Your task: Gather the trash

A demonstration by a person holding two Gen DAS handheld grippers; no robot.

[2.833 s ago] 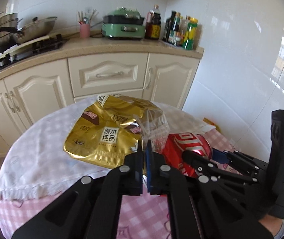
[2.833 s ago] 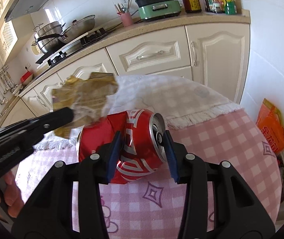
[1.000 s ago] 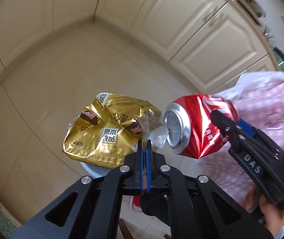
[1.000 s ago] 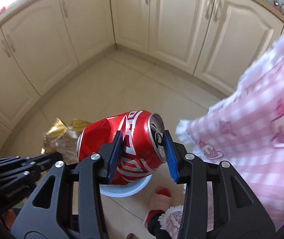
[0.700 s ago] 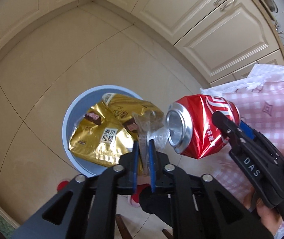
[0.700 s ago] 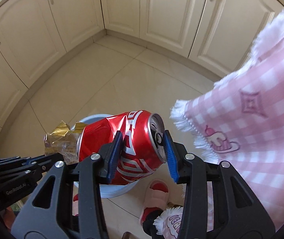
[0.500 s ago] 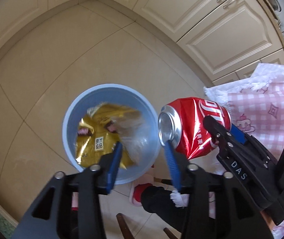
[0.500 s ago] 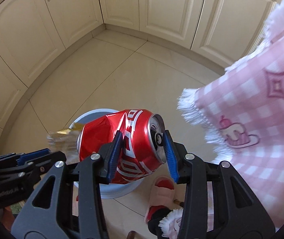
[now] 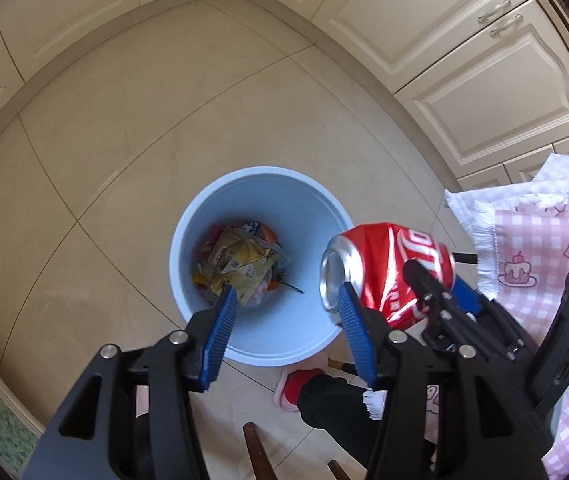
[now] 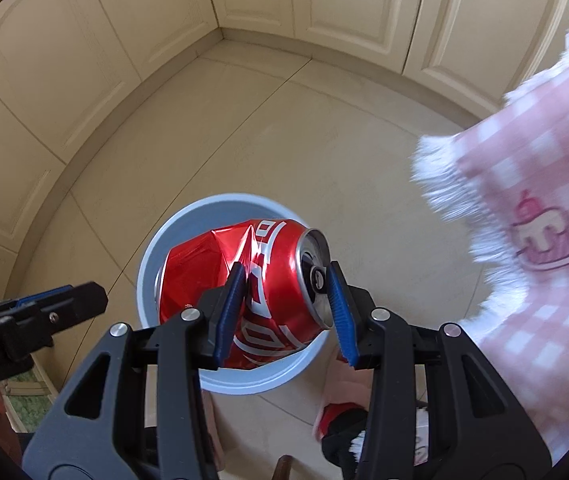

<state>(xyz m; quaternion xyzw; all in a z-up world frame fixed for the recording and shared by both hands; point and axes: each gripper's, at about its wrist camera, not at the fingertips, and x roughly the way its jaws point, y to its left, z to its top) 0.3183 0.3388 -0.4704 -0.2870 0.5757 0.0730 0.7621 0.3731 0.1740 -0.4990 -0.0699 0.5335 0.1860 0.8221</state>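
Wrapper gone from the left gripper, lying now crumpled at the bottom of the pale blue bin on top of other scraps; half a second ago caught mid-fall just inside the rim, and before that pinched between the blue pads. Left fingers now spread wide apart, empty, poised above the bin's near edge. No change in the right gripper: clamped as before across the dented red can, one pad in the crease of the body, the other against the top end by the pull-tab opening. Can held sideways in the air, over the bin in the right wrist view, over its right rim in the left wrist view. Pink checked tablecloth with white fringe hanging at the right, blurred in the right wrist view. Bin contents under the wrapper too small and jumbled to name. Far end of the can hidden behind its own crumpled body in the right wrist view. Red and pink slipper beneath the bin's edge, partly covered by a dark sleeve or leg.
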